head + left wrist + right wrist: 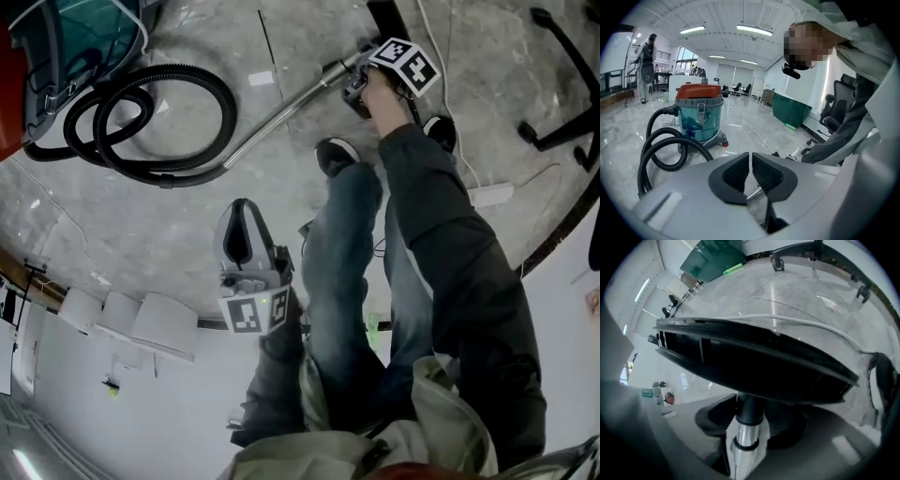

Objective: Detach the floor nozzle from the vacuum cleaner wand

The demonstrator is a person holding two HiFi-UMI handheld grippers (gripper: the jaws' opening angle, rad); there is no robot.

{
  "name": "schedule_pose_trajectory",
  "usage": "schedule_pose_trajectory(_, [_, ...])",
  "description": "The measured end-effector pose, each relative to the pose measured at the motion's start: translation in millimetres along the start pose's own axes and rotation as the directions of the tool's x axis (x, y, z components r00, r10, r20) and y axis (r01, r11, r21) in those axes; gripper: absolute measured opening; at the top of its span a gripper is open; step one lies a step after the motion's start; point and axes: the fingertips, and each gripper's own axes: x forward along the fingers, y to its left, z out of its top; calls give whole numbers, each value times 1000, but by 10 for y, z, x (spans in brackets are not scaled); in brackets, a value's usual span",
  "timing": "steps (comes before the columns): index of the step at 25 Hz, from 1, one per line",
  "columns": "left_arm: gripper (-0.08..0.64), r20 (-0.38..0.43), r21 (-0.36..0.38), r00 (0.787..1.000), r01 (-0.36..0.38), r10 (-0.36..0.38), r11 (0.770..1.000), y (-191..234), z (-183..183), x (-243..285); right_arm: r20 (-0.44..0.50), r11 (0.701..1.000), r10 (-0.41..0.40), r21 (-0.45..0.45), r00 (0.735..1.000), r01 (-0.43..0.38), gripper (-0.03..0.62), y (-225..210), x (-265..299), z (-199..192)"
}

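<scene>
The black floor nozzle (754, 362) fills the right gripper view, its neck joined to the shiny metal wand (747, 437). My right gripper (749, 427) stands open and steeply downward, the wand between its pads without touching them. From the head view the wand (281, 112) runs across the floor from the black hose (159, 122) up to the right gripper (358, 92). The left gripper (241, 208) hangs lower in that view, apart from the wand. Its jaws are shut with nothing in them (750, 164).
The teal canister with a red lid (698, 112) stands on the marble floor with the hose coiled beside it. A person's shoes (336, 152) are next to the wand's end. A white cable (811, 324), a power strip (492, 195) and an office chair base (562, 122) lie nearby.
</scene>
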Motion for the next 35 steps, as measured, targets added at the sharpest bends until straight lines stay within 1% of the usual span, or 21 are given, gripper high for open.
schedule_pose_trajectory(3, [22,-2,-9,1000,-5,5,1000,-7,-64,53,-18,996,-85,36,996,85,185,21,14,10])
schedule_pose_trajectory(5, [18,-10,-18,1000,4,-4,1000,-60,-89,64,5,996,-80,48,997,80,181,23,-16,1])
schedule_pose_trajectory(7, [18,-29,-12,999,39,-40,999,-135,-116,110,41,1000,-1,31,999,0,181,37,-110,27])
schedule_pose_trajectory(9, [18,-51,15,995,87,-86,996,-186,-150,213,80,990,139,0,987,-140,181,172,-294,99])
schedule_pose_trajectory(11, [14,-85,50,989,126,-121,991,-234,-227,314,112,962,273,-28,956,-271,176,332,-558,140])
schedule_pose_trajectory(13, [9,-128,102,981,159,-146,982,-315,-358,414,142,935,353,-54,925,-349,169,412,-834,172])
schedule_pose_trajectory(15, [9,-197,200,965,214,-175,956,-423,-509,511,151,899,437,-116,887,-423,165,560,-1131,179])
schedule_pose_trajectory(17, [11,-243,267,951,253,-189,930,-538,-553,611,117,834,540,-209,833,-511,160,796,-1519,129])
schedule_pose_trajectory(19, [37,-244,296,950,266,-197,917,-670,-442,653,66,757,619,-313,782,-573,160,988,-2023,27])
schedule_pose_trajectory(21, [101,-245,314,943,296,-224,902,-808,-285,636,45,680,676,-424,736,-599,158,1155,-2582,-70])
schedule_pose_trajectory(22, [136,-249,326,936,325,-251,888,-887,-212,621,45,642,700,-475,712,-601,158,1236,-2856,-108])
schedule_pose_trajectory(23, [208,-254,347,925,360,-283,866,-972,-146,611,44,603,725,-524,688,-602,158,1315,-3113,-141])
schedule_pose_trajectory(24, [259,-260,379,912,397,-316,836,-1056,-90,610,37,559,749,-571,661,-601,158,1393,-3350,-169])
schedule_pose_trajectory(26, [347,-282,445,882,468,-376,764,-1189,-16,649,6,460,795,-658,606,-597,158,1545,-3745,-209])
schedule_pose_trajectory(28, [416,-315,470,841,540,-439,698,-1289,-2,724,-35,366,828,-723,560,-586,158,1660,-4052,-248])
schedule_pose_trajectory(29, [446,-332,469,813,582,-478,664,-1345,-16,761,-59,317,842,-751,537,-580,158,1703,-4196,-276])
schedule_pose_trajectory(30, [456,-349,462,778,627,-522,627,-1414,-42,797,-87,264,855,-775,511,-574,158,1747,-4337,-308])
schedule_pose_trajectory(32, [469,-381,436,697,715,-608,546,-1599,-89,861,-147,157,876,-813,459,-561,158,1843,-4587,-367])
schedule_pose_trajectory(33, [469,-396,427,659,749,-639,508,-1713,-90,877,-172,113,883,-825,437,-554,158,1887,-4690,-388])
schedule_pose_trajectory(34, [439,-403,426,633,769,-661,476,-1825,-68,874,-190,81,887,-834,422,-546,158,1917,-4780,-398])
schedule_pose_trajectory(35, [312,-401,432,618,779,-676,455,-1920,-26,853,-202,56,889,-843,411,-536,158,1927,-4858,-398])
